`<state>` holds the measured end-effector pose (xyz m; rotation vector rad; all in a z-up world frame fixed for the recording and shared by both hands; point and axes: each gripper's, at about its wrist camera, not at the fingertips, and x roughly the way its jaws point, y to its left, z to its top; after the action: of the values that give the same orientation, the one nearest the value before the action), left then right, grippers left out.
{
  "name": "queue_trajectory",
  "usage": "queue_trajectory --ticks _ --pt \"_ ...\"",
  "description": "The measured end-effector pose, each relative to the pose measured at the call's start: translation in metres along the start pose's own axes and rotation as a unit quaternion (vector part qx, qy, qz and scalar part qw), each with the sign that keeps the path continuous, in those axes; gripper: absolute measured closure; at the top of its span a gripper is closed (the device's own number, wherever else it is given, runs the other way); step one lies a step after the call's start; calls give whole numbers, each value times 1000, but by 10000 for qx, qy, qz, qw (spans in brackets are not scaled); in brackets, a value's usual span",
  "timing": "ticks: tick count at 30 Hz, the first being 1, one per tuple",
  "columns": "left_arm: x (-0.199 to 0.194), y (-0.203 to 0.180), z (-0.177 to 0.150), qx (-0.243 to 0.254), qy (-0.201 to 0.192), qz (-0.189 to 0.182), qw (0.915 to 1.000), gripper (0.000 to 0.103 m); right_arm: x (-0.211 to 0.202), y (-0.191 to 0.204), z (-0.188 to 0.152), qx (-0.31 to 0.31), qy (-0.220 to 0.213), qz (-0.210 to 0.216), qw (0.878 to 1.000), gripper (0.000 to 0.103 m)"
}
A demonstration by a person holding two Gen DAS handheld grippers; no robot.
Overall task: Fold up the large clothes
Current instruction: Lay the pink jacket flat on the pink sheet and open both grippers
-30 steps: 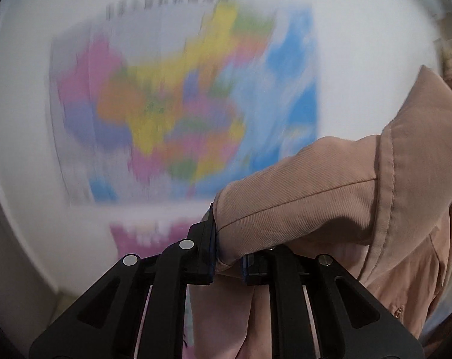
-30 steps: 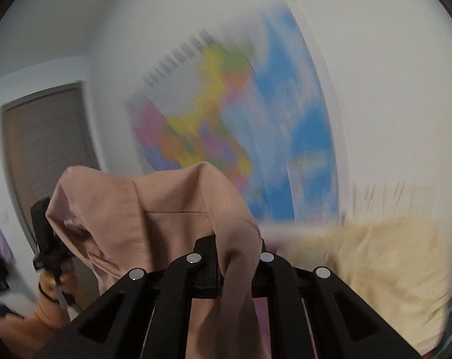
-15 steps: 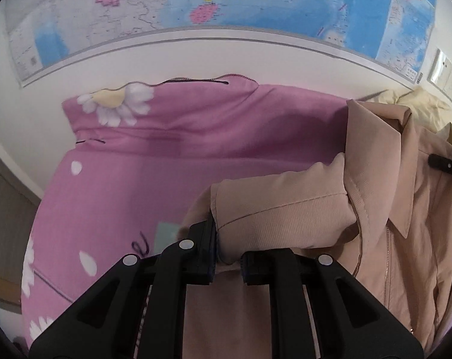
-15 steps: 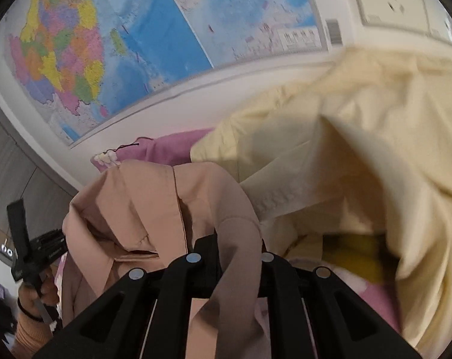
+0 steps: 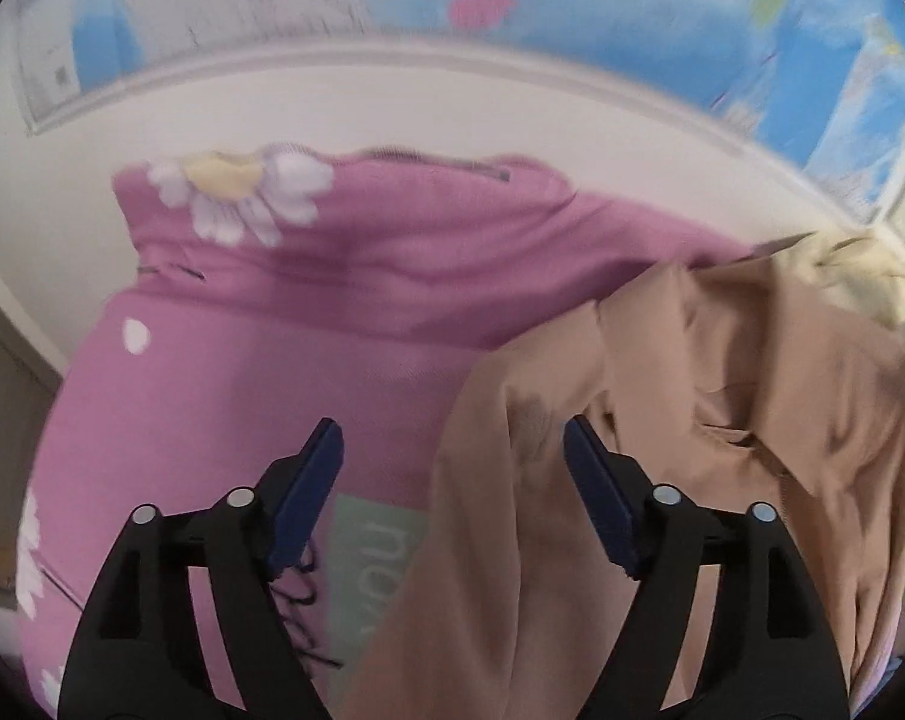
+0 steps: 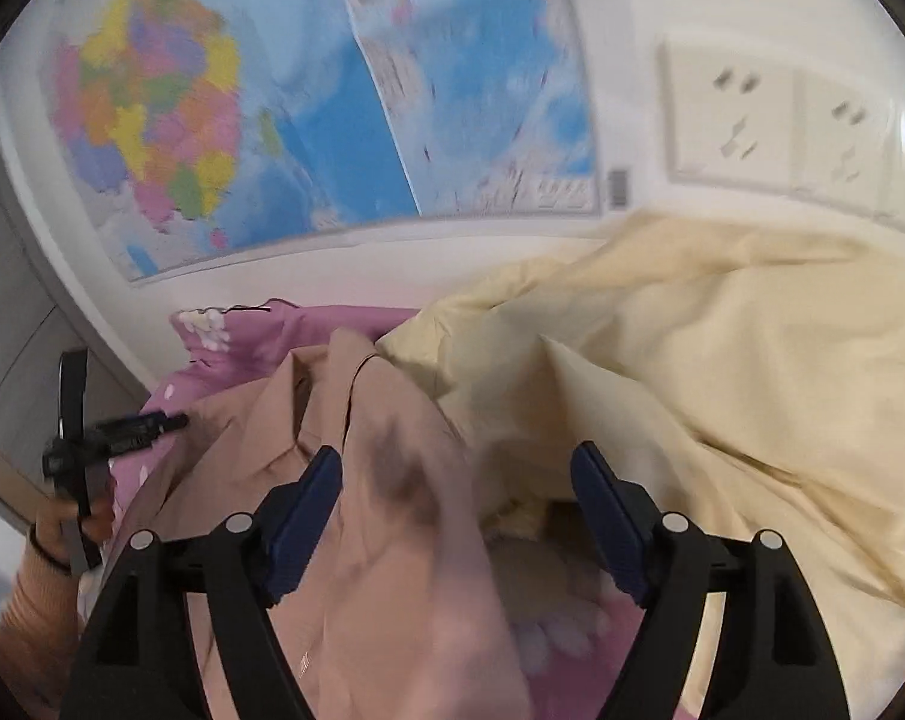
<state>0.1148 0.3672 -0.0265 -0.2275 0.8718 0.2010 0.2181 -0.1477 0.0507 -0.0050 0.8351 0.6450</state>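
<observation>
Both claws stand released, jaws spread wide. The left claw (image 5: 452, 462) hovers over a pink daisy-print bedcover (image 5: 260, 372), with the tan jacket (image 5: 722, 396) lying crumpled on the bed beneath and to the right of its blue pads (image 5: 308, 492). The right claw (image 6: 455, 492) hangs above the same tan jacket (image 6: 392, 510), whose cloth passes loosely between the jaws. A pale yellow garment (image 6: 722, 360) lies heaped just beside it, under a wall map (image 6: 332, 102) and wall sockets (image 6: 734, 120).
</observation>
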Motion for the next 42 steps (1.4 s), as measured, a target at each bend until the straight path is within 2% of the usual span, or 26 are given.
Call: queue_trajectory --ticks 4,9,13,16,18,19,20,21,22,23,25,30,33,35,38,41,42 --pt "-38 -12 -17 453 -266 -352 9980 24 -45 1 -41 -295 102 13 9995 26" --pt "-76 -48 -52 1115 -434 -891 9888 20 -58 14 -122 -568 738 -84 9956 19" --pt "-94 -75 -80 1471 -499 -1272 9796 19 -61 6 -187 -324 1200 -146 9921 12" --pt "-99 -97 -100 1790 -532 -1295 9738 19 -67 2 -215 -98 1237 9 9923 8" --pt "-101 -110 -111 1895 -457 -1484 9695 19 -66 -1 -227 68 1251 177 9920 7" --pt "-101 -114 -114 1933 -447 -1534 9680 19 -64 -1 -233 109 1304 171 9913 11" --pt "-102 -120 -119 1979 -433 -1563 9667 19 -62 -2 -236 137 1336 236 9907 37" --pt "-101 -125 -121 2013 -414 -1587 9657 19 -61 -4 -237 197 1347 376 9900 78" --pt "-101 -129 -124 2043 -393 -1603 9649 19 -63 -9 -236 353 1349 517 9889 93" --pt "-101 -133 -127 2077 -354 -1599 9644 19 -67 -10 -231 388 1283 460 9899 99" --pt "-102 -139 -131 2126 -339 -1621 9630 19 -86 -15 -222 402 987 440 9933 99" --pt "-108 -150 -137 2260 -377 -1802 9566 19 -151 -49 -188 1132 -6 780 9905 99" --pt "-109 -160 -137 2321 -359 -1969 9519 19 -163 -46 -173 1276 -138 1214 9843 99" --pt "-110 -165 -138 2319 -313 -2157 9480 19 -157 -32 -164 1290 -6 1557 9793 99" --pt "-114 -173 -142 2321 -222 -2628 9363 19 -144 -7 -155 1133 176 1811 9768 98" --pt "-126 -177 -153 2400 -178 -3173 9173 19 -126 24 -141 1041 346 2110 9713 95" --pt "-132 -176 -158 2374 -143 -3487 9066 18 -119 33 -138 1020 404 2218 9689 92"
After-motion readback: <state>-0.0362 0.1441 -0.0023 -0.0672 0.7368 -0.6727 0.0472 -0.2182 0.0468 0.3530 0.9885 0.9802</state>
